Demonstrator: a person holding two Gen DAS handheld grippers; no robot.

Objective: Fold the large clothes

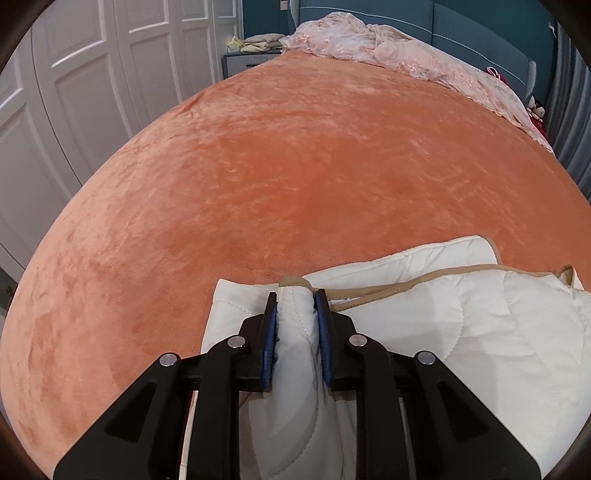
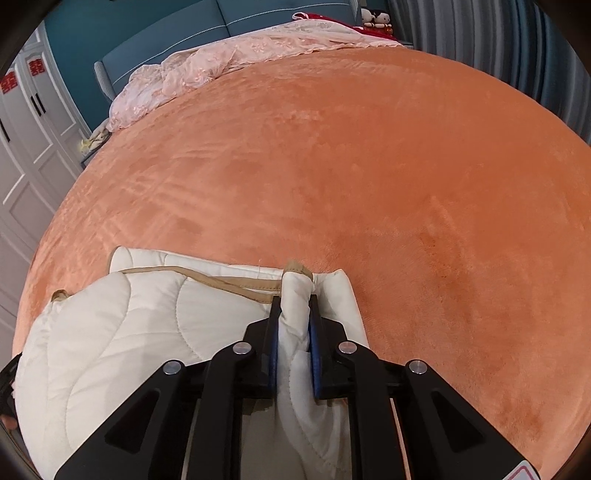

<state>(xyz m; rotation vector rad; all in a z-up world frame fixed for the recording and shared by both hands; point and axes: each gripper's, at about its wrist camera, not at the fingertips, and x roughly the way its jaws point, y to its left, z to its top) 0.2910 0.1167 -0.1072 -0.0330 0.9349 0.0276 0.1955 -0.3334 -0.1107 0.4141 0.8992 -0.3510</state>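
A white quilted cover with tan edging [image 1: 461,325] lies bunched in folded layers at the near edge of the orange bed [image 1: 295,166]. My left gripper [image 1: 295,299] is shut on a thick corner of the white quilted cover, with the cloth bulging between the blue pads. In the right wrist view the same cover [image 2: 147,325] spreads to the left. My right gripper [image 2: 294,301] is shut on another corner of it, tan trim showing just past the fingertips. The cover's near part is hidden under both grippers.
A crumpled pink lace bedspread [image 1: 388,48] lies along the teal headboard [image 1: 480,33]. White wardrobe doors [image 1: 74,92] stand to the left of the bed. Grey curtains [image 2: 498,48] hang on the right. Soft toys [image 2: 375,18] sit by the headboard. A bedside cabinet [image 1: 243,61] holds small items.
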